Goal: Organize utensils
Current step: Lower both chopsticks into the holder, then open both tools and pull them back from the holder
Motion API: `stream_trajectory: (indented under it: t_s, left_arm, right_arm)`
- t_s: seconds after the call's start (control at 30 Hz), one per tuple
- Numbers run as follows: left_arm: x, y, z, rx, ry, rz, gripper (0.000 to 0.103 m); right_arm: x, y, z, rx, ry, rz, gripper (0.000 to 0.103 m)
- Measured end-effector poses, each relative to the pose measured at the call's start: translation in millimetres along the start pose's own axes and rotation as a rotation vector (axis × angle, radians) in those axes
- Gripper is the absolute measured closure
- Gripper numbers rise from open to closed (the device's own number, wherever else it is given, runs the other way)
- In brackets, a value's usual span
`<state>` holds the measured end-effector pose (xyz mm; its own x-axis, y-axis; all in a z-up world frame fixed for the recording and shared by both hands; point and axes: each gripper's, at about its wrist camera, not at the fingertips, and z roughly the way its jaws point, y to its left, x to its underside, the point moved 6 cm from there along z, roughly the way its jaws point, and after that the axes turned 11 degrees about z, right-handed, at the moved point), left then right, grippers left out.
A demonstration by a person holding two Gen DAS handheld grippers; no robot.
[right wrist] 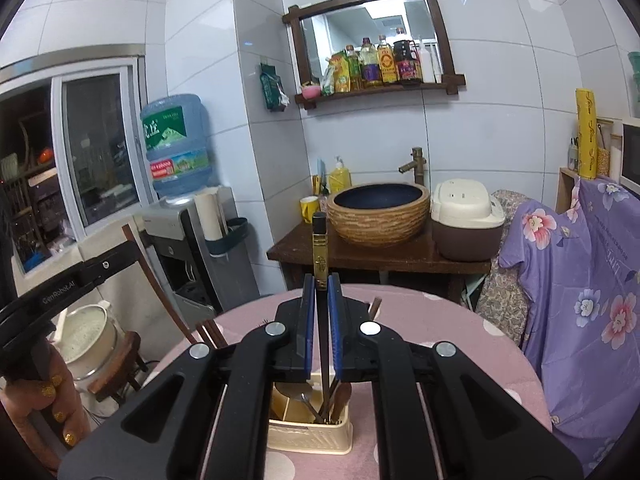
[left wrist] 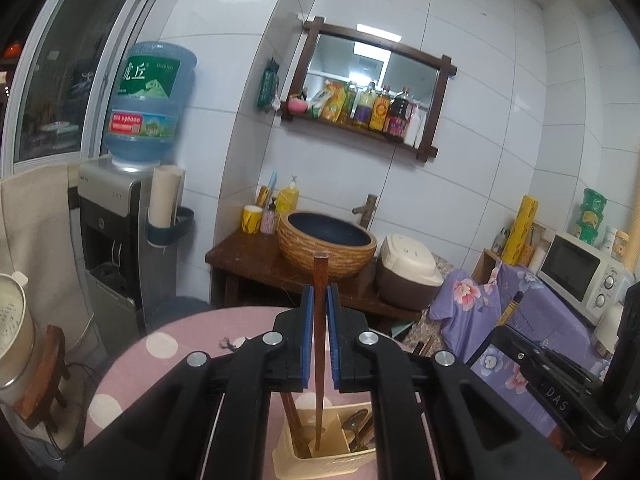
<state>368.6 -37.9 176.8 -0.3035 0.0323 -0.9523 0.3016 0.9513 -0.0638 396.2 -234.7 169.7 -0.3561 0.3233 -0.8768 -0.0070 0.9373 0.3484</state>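
Note:
My left gripper [left wrist: 319, 292] is shut on a brown wooden chopstick [left wrist: 319, 320] held upright; its lower end reaches into the cream utensil holder [left wrist: 320, 462] below. My right gripper [right wrist: 320, 282] is shut on a black chopstick with a gold band [right wrist: 320, 256], also upright, its lower end down in the same cream holder [right wrist: 310, 436]. The holder has compartments and holds metal spoons [left wrist: 354, 420] and wooden utensils [right wrist: 342, 396]. It stands on a pink polka-dot table [left wrist: 160, 356]. The right gripper's body shows at the right edge of the left wrist view.
Loose chopsticks [right wrist: 212, 334] lie at the table's left edge. Behind the table are a wooden stand with a basin [right wrist: 378, 216], a rice cooker [right wrist: 466, 220], a water dispenser [right wrist: 192, 224], and a purple floral cloth [right wrist: 580, 280]. A pot on a stool [right wrist: 88, 344] stands at left.

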Motion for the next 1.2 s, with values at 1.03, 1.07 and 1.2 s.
stream_trajectory:
  t_s: [1.03,1.07,1.2]
  left_arm:
    - [101.6,-16.4,20.7,-0.003,0.126,0.067,0.044]
    - [104.6,-16.8,14.1,-0.011,0.114,0.080,0.040]
    - [123.4,-15.7,-11.0,-0.043,0.095,0.122,0.025]
  right_arm:
    - [78.2,-27.2,9.7,0.023,0.004,0.010,0.060]
    - [80.0,-28.8,3.2,0.024,-0.011,0.010,0.054]
    - [93.8,-43.1,-25.8,0.066,-0.065,0.019,0.036]
